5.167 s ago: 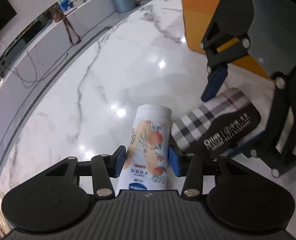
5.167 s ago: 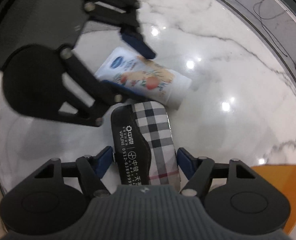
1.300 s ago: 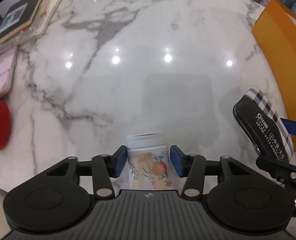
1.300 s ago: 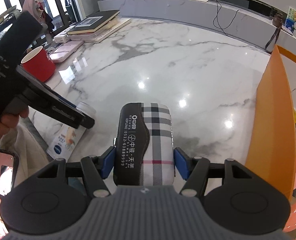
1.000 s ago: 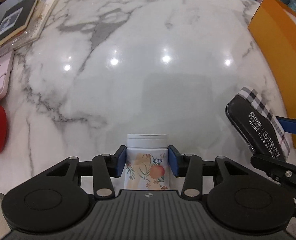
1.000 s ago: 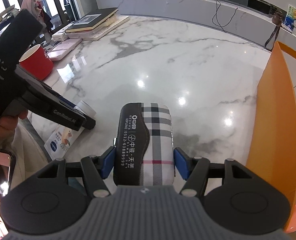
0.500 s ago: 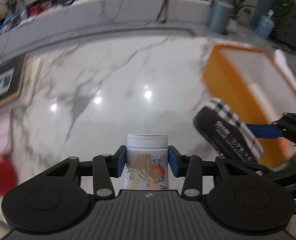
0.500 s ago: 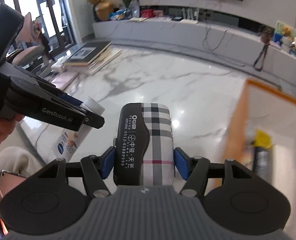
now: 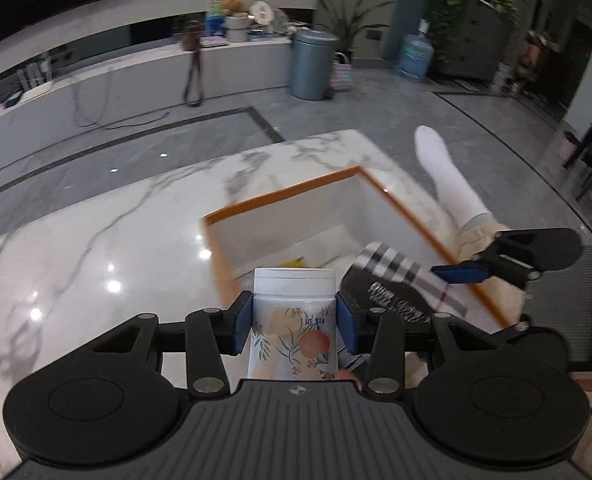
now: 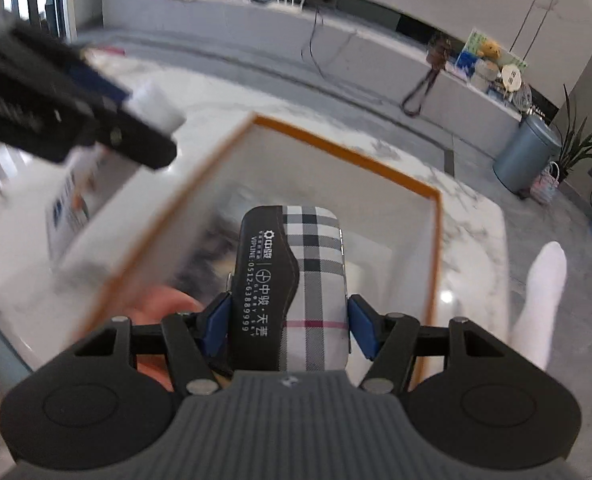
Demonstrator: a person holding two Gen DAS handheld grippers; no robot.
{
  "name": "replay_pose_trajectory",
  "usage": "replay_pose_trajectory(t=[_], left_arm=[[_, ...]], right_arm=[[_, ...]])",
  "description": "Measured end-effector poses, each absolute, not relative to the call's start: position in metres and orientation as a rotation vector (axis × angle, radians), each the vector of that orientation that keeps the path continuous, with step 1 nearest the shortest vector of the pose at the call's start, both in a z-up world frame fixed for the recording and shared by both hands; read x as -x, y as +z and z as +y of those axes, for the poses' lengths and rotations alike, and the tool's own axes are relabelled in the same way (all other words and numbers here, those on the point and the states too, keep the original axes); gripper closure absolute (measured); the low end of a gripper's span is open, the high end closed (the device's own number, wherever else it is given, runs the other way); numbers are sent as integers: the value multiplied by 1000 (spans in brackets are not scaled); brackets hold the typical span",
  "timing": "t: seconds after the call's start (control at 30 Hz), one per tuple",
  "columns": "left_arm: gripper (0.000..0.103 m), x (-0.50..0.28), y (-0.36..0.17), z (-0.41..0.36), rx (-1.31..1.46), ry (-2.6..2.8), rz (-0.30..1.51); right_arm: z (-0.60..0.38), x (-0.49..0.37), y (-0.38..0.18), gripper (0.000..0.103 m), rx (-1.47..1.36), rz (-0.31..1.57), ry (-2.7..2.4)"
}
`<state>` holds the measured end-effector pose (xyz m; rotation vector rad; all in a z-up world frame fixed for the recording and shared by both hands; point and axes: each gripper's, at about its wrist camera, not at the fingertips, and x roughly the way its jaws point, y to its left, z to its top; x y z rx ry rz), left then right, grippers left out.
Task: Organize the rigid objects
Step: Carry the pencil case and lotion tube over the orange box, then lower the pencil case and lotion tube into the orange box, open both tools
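Left wrist view: your left gripper (image 9: 294, 322) is clamped on the tube (image 9: 292, 328); your right gripper (image 10: 288, 330) grips the plaid case (image 10: 296, 284) over the orange box (image 10: 347, 162).

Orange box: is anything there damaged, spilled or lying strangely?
Nothing stands out. The orange box looks intact; its contents are too blurred to judge. The plaid case and floral tube are held straight in their grippers.

Each gripper, left (image 9: 294, 322) and right (image 10: 288, 330), is matte black: a ribbed grey-black body, 2 round discs, angular linkage arms with silver screws, and 2 blue finger pads (image 9: 243, 322). A white sock (image 10: 537, 300) covers the person's foot.
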<state>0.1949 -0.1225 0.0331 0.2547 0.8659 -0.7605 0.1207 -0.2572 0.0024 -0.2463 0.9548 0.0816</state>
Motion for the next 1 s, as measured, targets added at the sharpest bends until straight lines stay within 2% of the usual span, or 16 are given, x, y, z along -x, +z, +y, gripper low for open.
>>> replay_pose_trajectory(t=[0.37, 0.63, 0.73, 1.0], left_arm=[[53, -227, -3, -183, -288, -773, 911], [53, -251, -22, -194, -295, -744, 947], [53, -255, -26, -196, -289, -750, 956], [53, -266, -36, -206, -254, -745, 979]], right_arm=[[-276, -166, -32, 41, 418, 1026, 72], [-283, -185, -50, 40, 379, 1074, 80], [-286, -184, -51, 44, 360, 1091, 68], [-293, -176, -32, 46, 325, 1050, 68]])
